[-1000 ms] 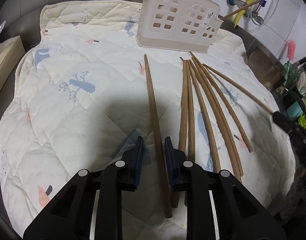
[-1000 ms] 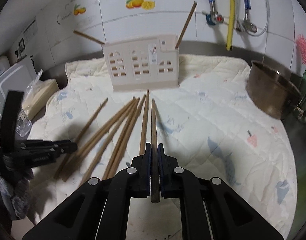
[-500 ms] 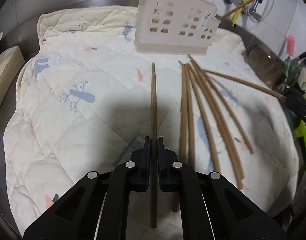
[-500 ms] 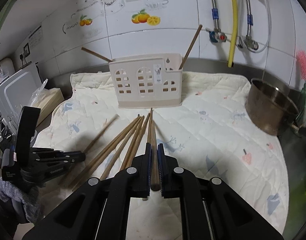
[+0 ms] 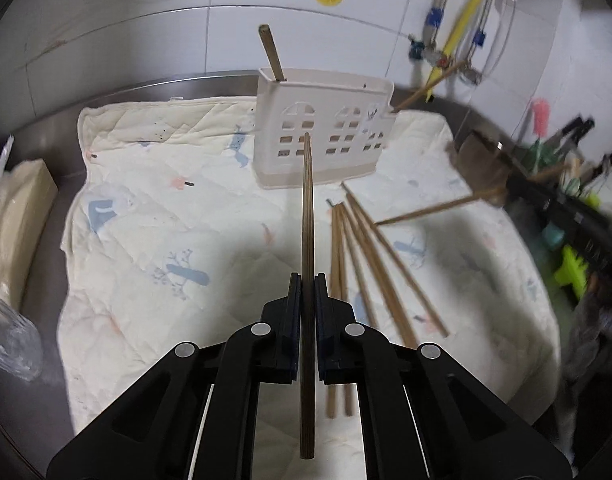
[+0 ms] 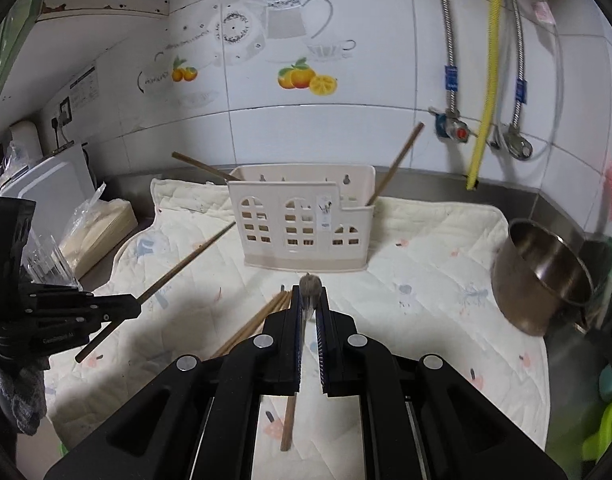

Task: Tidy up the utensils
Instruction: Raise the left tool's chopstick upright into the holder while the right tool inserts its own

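My left gripper [image 5: 306, 280] is shut on one brown chopstick [image 5: 308, 208], which is lifted off the quilted cloth [image 5: 154, 208] and points at the cream utensil holder [image 5: 326, 148]. Several loose chopsticks [image 5: 370, 264] lie on the cloth to its right. My right gripper [image 6: 310, 294] is shut on another chopstick [image 6: 309, 283], seen almost end-on, its tail hanging below the jaws. The holder [image 6: 302, 224] stands behind it with two chopsticks [image 6: 394, 164] leaning out of its ends. In the right wrist view the left gripper [image 6: 130, 308] holds its chopstick [image 6: 186, 262] at the left.
A steel pot [image 6: 546, 276] sits on the right of the cloth. A tissue pack [image 6: 102, 228] and a clear plastic bag [image 5: 6, 340] lie at the left. Hoses and a tap [image 6: 454, 128] hang on the tiled wall. Green items [image 5: 570, 272] crowd the right edge.
The left gripper closed on the chopstick that lay between its open jaws. Both grippers then rose with their chopsticks, so more of the wall and holder shows.
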